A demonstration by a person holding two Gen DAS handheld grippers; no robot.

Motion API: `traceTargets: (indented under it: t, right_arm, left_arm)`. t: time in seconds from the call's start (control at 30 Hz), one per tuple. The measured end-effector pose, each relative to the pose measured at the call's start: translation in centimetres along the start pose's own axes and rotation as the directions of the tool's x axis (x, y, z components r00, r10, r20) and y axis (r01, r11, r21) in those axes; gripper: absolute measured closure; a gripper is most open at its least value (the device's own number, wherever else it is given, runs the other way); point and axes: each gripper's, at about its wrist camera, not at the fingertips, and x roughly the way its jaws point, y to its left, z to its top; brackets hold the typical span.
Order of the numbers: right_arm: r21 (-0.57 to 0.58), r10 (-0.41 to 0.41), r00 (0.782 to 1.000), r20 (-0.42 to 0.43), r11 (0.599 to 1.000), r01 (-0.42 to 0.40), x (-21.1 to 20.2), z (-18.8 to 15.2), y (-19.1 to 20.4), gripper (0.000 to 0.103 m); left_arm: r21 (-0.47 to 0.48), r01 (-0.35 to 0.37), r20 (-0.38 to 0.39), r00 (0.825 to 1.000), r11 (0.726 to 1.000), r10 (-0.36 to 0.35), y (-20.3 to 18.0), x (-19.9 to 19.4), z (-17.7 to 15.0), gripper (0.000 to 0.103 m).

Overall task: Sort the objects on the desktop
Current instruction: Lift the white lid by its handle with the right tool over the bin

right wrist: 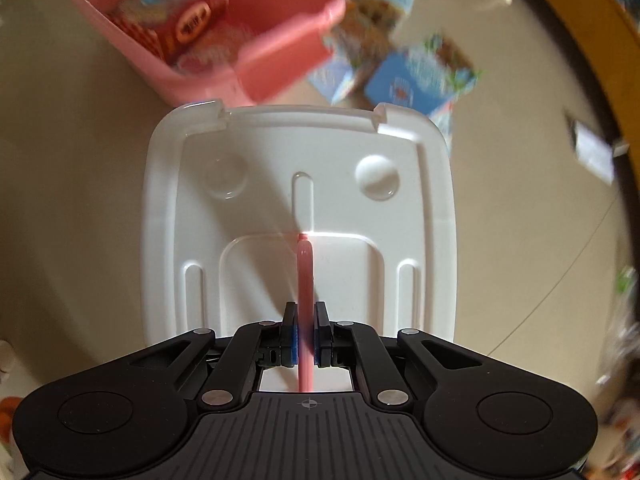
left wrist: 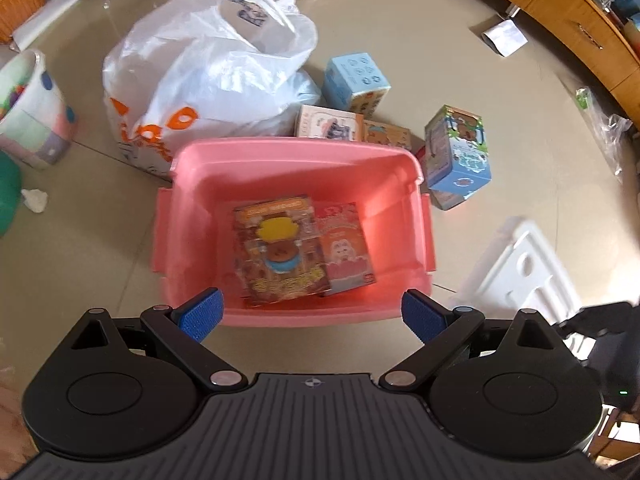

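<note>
A pink bin (left wrist: 192, 216) stands on the floor and holds an orange box (left wrist: 276, 248) and a pink box (left wrist: 346, 252). My left gripper (left wrist: 312, 316) is open and empty, just above the bin's near rim. My right gripper (right wrist: 306, 340) is shut on the thin pink handle (right wrist: 305, 276) of a white lid (right wrist: 300, 184) and holds the lid flat in front of me. The lid shows blurred at the right in the left wrist view (left wrist: 524, 268). In the right wrist view the bin (right wrist: 276, 64) lies beyond the lid at upper left.
Several small toy boxes stand behind and right of the bin, among them a blue box (left wrist: 458, 156) and a light blue one (left wrist: 356, 80). A big white plastic bag (left wrist: 208, 68) sits behind the bin. A wooden cabinet (left wrist: 580, 28) runs along the right.
</note>
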Motion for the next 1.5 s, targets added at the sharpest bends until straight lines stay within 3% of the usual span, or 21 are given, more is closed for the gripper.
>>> traceTargets:
  t: [0.2, 0.37, 0.47, 0.8, 1.03, 1.2, 1.5]
  right_arm:
    - [-0.127, -0.001, 0.998, 0.064, 0.992, 0.009, -3.8, 3.4, 1.4, 0.098]
    - [-0.252, 0.023, 0.996, 0.081, 0.968, -0.002, -4.1, 7.9, 4.0, 0.097]
    - [-0.327, 0.037, 0.995, 0.094, 0.945, -0.005, -2.5, 11.4, 4.9, 0.097]
    - [-0.491, 0.065, 0.989, 0.132, 0.871, 0.008, 0.1, 19.3, 7.6, 0.097]
    - [-0.597, 0.048, 0.989, 0.141, 0.801, 0.046, 1.7, 22.9, 9.2, 0.097]
    - [-0.66, 0.038, 0.986, 0.159, 0.748, 0.078, 2.3, 24.3, 11.1, 0.097]
    - [-0.682, 0.039, 0.984, 0.174, 0.726, 0.092, 3.2, 26.5, 13.0, 0.097]
  left_arm:
    - [-0.027, 0.004, -0.011, 1.0, 1.0, -0.004, 2.1, -0.7, -0.9, 0.005]
    - [-0.059, -0.02, -0.031, 0.999, 0.998, 0.018, 3.7, -0.3, -1.4, 0.005]
    - [-0.095, -0.006, -0.056, 0.998, 0.995, 0.001, 4.7, 0.1, -1.6, 0.005]
    - [-0.163, -0.101, -0.115, 0.99, 0.981, 0.083, 8.3, 2.3, -1.2, 0.005]
    - [-0.237, -0.171, -0.15, 0.979, 0.956, 0.138, 11.3, 3.4, -1.3, 0.005]
    - [-0.229, -0.171, -0.152, 0.979, 0.958, 0.138, 11.5, 3.5, -1.5, 0.005]
    - [-0.204, -0.178, -0.161, 0.976, 0.963, 0.147, 11.2, 3.7, -1.4, 0.005]
